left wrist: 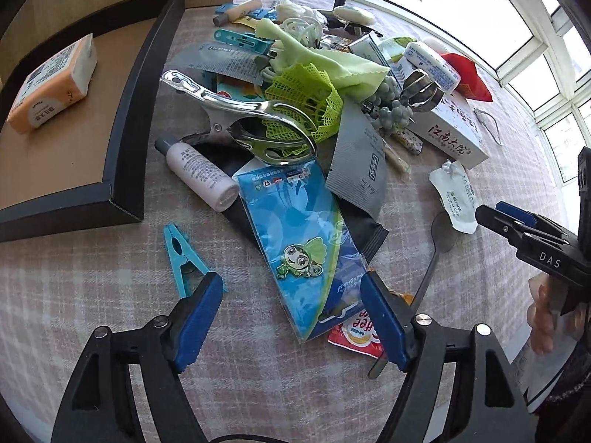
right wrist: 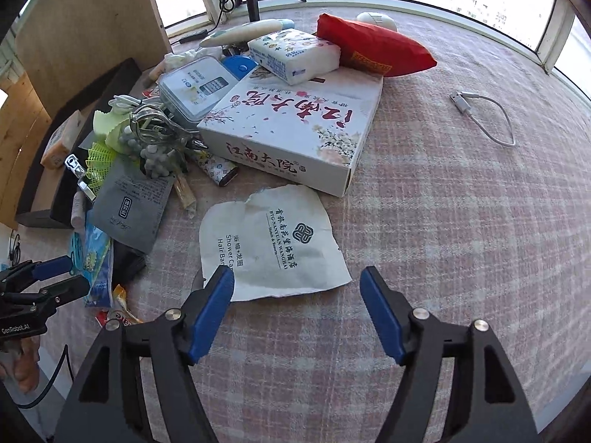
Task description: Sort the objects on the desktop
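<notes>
Both grippers are hovering with jaws apart: the left gripper [left wrist: 291,317] over the blue cartoon packet [left wrist: 299,236] at twelve o'clock, the right gripper [right wrist: 297,313] facing the shower-cap sachet [right wrist: 273,240]. Grabbing the packet risks dragging the coffee sachet [left wrist: 356,332] beneath it.

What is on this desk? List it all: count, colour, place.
tray: 1, black, left of pile
tissue pack: 1, orange-white, in tray
metal clamp: 1, silver, atop pile
bottle: 1, white, beside tray
blue packet: 1, blue, pile front
clip: 1, teal, left of blue packet
box: 1, white floral, pile's right side
red pouch: 1, red, behind box
paper sachet: 1, white, before box
USB cable: 1, white, far right
other clutter: too jumbled to count
left tongs: 1, blue pads, open, by blue packet
right tongs: 1, blue pads, open, by paper sachet
</notes>
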